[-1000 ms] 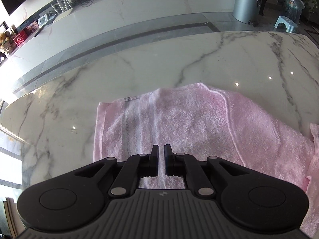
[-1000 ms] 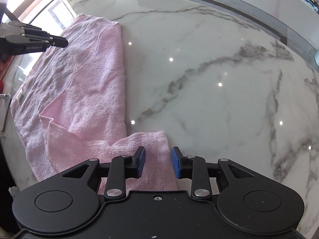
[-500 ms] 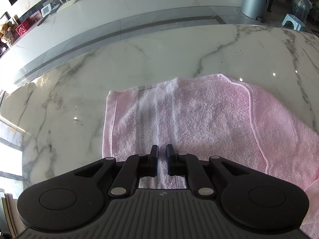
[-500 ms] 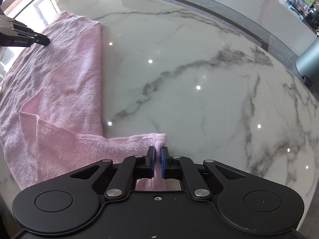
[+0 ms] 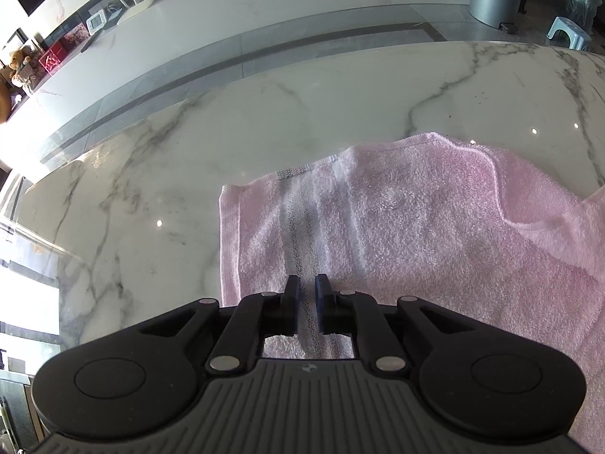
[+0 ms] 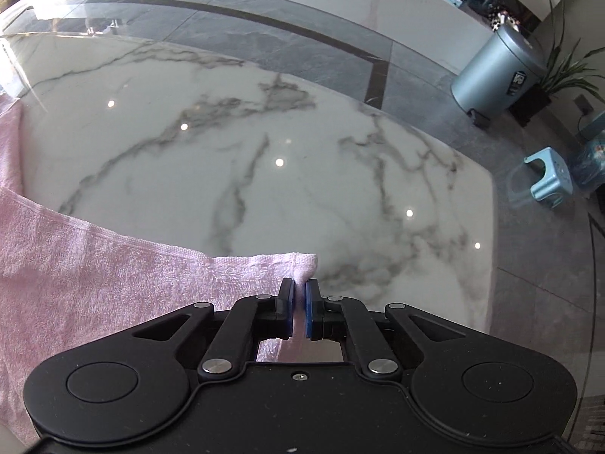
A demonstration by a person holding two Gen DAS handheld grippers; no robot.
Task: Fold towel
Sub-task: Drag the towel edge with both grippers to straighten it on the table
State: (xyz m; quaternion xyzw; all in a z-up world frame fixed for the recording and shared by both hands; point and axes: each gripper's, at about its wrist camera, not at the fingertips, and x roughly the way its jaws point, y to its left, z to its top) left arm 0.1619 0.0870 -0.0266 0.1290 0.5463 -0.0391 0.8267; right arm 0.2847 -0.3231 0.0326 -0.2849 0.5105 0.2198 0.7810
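A pink towel (image 5: 416,227) with a pale striped band lies on the white marble table (image 5: 264,125). My left gripper (image 5: 307,283) is shut on the towel's near edge at the striped band. In the right wrist view the towel (image 6: 94,276) hangs from its corner, lifted above the table (image 6: 264,170). My right gripper (image 6: 299,287) is shut on that corner. The towel's right part rises in a fold in the left wrist view (image 5: 559,219).
A grey bin (image 6: 499,72), a potted plant (image 6: 567,72) and a blue stool (image 6: 548,181) stand on the floor past the table's far right edge. A long white counter (image 5: 245,19) with small items runs behind the table.
My right gripper closed on the towel's corner, then lifted it and swung right, away from the left gripper. The left gripper stayed shut on the near edge and the towel shifted right in its view.
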